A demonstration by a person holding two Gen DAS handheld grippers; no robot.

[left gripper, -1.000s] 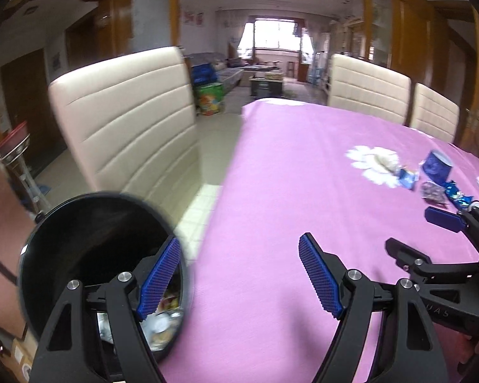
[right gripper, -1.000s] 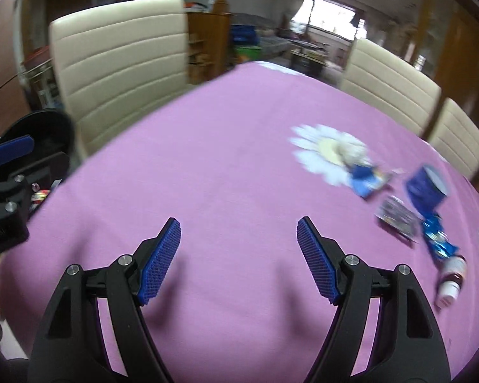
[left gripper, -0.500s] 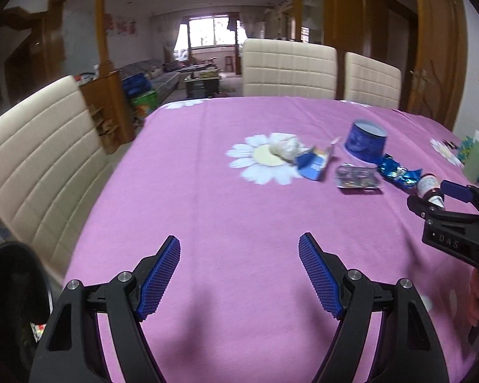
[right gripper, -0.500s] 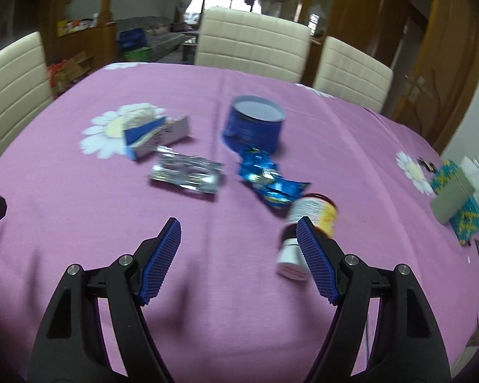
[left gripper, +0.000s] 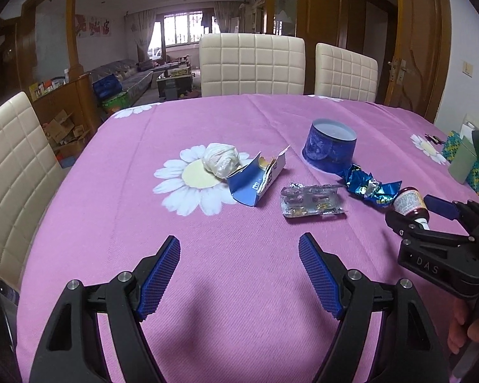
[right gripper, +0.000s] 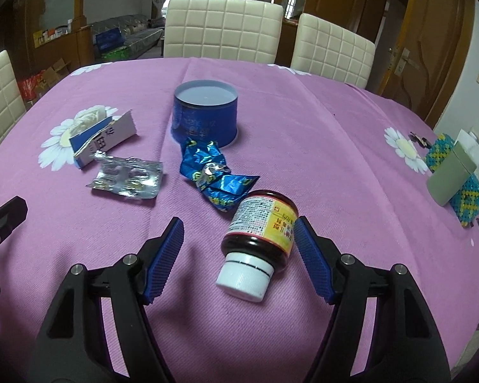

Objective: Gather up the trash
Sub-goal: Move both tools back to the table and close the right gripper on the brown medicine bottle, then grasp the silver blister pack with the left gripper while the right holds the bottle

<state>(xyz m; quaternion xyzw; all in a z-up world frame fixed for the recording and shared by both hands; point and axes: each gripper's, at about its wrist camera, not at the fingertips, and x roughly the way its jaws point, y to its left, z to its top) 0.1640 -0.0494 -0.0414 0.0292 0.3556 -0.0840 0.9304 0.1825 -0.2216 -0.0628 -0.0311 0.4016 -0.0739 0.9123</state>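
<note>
Trash lies scattered on the purple table (right gripper: 303,121). Right tongs (right gripper: 238,257) have just been closing around a toppled brown bottle (right gripper: 258,233), the right pad at its side, the left pad apart. Blue wrapper (right gripper: 214,172) sits at eleven o'clock. Left tongs (left gripper: 239,276) stand spread, empty.

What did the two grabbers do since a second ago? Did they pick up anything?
Both swung from the black bin's side toward the trash. The right hand-held gripper now straddles the lying brown bottle, its jaws having just been closing, not gripping yet. The left hand-held gripper is open and empty. The trash hasn't moved.
</note>
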